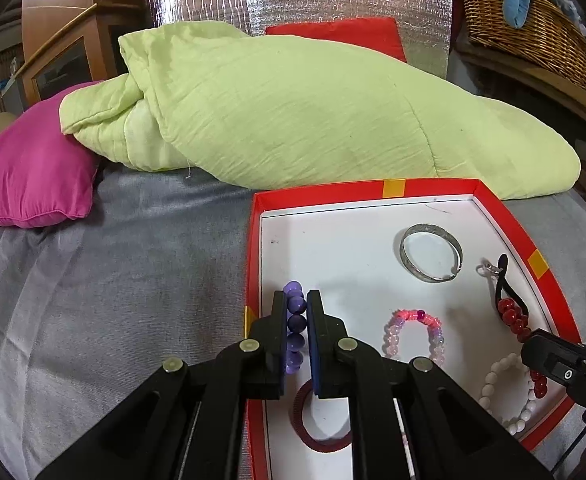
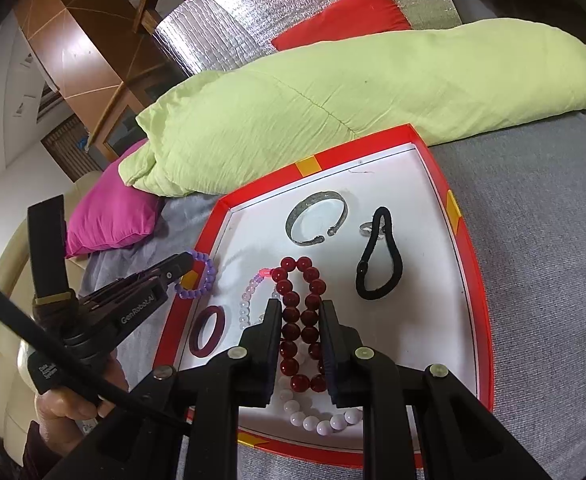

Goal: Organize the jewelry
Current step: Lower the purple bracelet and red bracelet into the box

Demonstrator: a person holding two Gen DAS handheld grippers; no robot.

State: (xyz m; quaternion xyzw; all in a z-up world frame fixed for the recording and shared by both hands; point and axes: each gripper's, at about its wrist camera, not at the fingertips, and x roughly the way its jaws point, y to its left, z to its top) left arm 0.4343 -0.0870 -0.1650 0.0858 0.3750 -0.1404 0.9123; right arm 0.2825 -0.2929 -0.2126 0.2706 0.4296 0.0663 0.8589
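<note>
Beads could slip: left claw (image 1: 296, 322) pinches the purple bracelet (image 1: 295, 312), right claw (image 2: 301, 320) clamps the red bracelet (image 2: 299, 308) over the tray (image 2: 473, 280), both thinly held

A home bedroom: a bed under a grey velvety cover (image 1: 113, 264) carries a rumpled lime-green quilt (image 1: 293, 112) and a magenta pillow (image 1: 29, 176), with a wooden cabinet (image 1: 65, 52) far left and a woven wicker basket (image 1: 533, 28) far right.

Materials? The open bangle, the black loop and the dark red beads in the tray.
Open bangle: dull grey metal, likely; tarnished sheen, rigid gap. Black loop: matte fabric elastic, limp shape. Dark red beads: glossy, translucent glass or resin; can't tell which.
</note>
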